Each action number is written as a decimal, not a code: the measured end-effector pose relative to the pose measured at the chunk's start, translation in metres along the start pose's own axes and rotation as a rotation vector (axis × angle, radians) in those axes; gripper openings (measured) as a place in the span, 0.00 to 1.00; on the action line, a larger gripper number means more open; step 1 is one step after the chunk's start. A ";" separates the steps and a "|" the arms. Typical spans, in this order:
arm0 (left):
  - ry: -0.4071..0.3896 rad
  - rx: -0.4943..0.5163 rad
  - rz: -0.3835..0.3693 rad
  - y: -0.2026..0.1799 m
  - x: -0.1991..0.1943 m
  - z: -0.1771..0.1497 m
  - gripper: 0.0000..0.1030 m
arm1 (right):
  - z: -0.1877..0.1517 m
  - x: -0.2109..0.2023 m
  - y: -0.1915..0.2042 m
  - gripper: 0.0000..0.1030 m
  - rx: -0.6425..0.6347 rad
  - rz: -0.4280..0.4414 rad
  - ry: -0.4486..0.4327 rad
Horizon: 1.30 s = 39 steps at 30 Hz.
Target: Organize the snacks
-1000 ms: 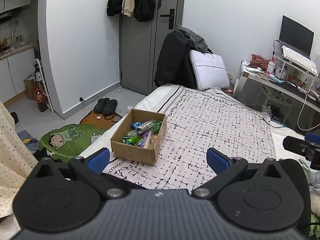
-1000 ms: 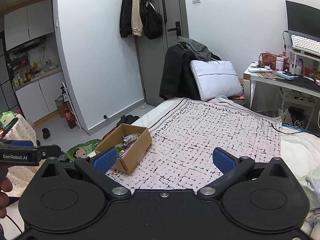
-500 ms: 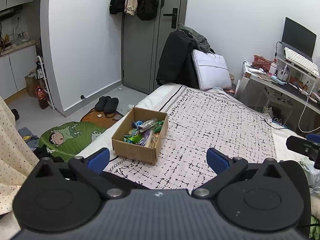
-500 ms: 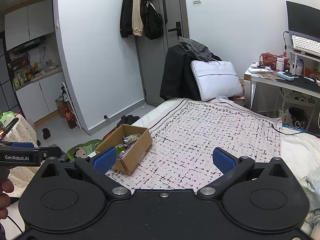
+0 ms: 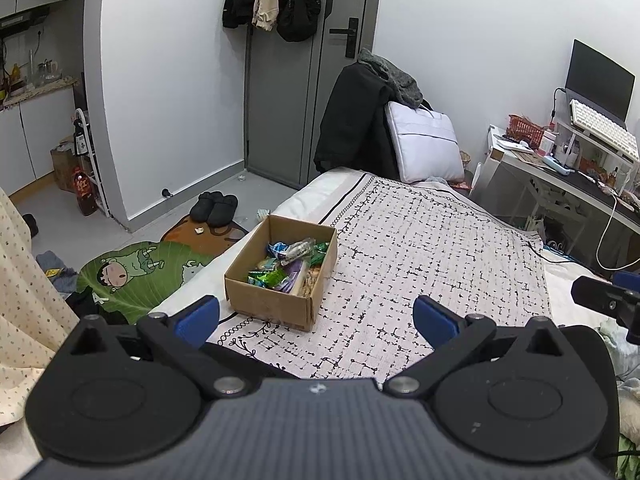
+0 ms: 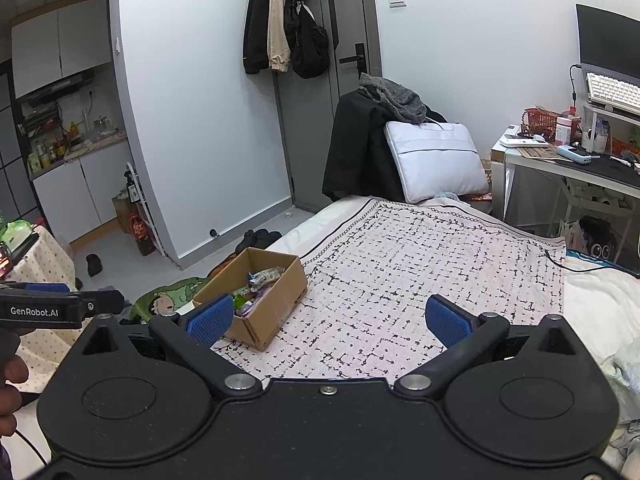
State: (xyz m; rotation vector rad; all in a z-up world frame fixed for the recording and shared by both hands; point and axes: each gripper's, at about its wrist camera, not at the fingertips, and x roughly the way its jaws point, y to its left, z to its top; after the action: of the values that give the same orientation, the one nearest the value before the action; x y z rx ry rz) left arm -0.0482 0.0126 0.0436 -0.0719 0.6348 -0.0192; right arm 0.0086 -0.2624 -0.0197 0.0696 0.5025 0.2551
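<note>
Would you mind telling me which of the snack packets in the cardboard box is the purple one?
It is the purple packet near the box's front right, beside the bright green packet; the others in the cardboard box look green, blue or clear.

black grippers [image 5: 316,318], blue pads [image 6: 446,320]

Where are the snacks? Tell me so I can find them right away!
Look at the bed with the black-and-white patterned blanket. Near its left edge sits an open brown cardboard box. It is the only box on the bed, with bright green, blue and purple snack packets inside.
</note>
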 end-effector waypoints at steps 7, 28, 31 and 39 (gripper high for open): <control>-0.001 -0.004 0.001 0.000 0.000 0.000 0.99 | 0.000 0.000 0.001 1.00 -0.001 0.000 -0.001; 0.000 -0.004 0.002 0.000 0.000 0.000 0.99 | 0.001 -0.001 0.004 1.00 0.000 0.001 0.001; 0.000 -0.003 0.000 0.000 0.000 0.000 0.99 | 0.002 -0.002 0.005 1.00 -0.001 0.002 0.001; -0.002 -0.004 0.000 -0.001 -0.001 -0.002 0.99 | 0.002 -0.002 0.006 1.00 -0.002 0.005 0.005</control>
State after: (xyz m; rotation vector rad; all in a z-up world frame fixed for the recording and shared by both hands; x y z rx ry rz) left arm -0.0498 0.0118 0.0424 -0.0758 0.6326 -0.0177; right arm 0.0063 -0.2569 -0.0160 0.0686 0.5067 0.2602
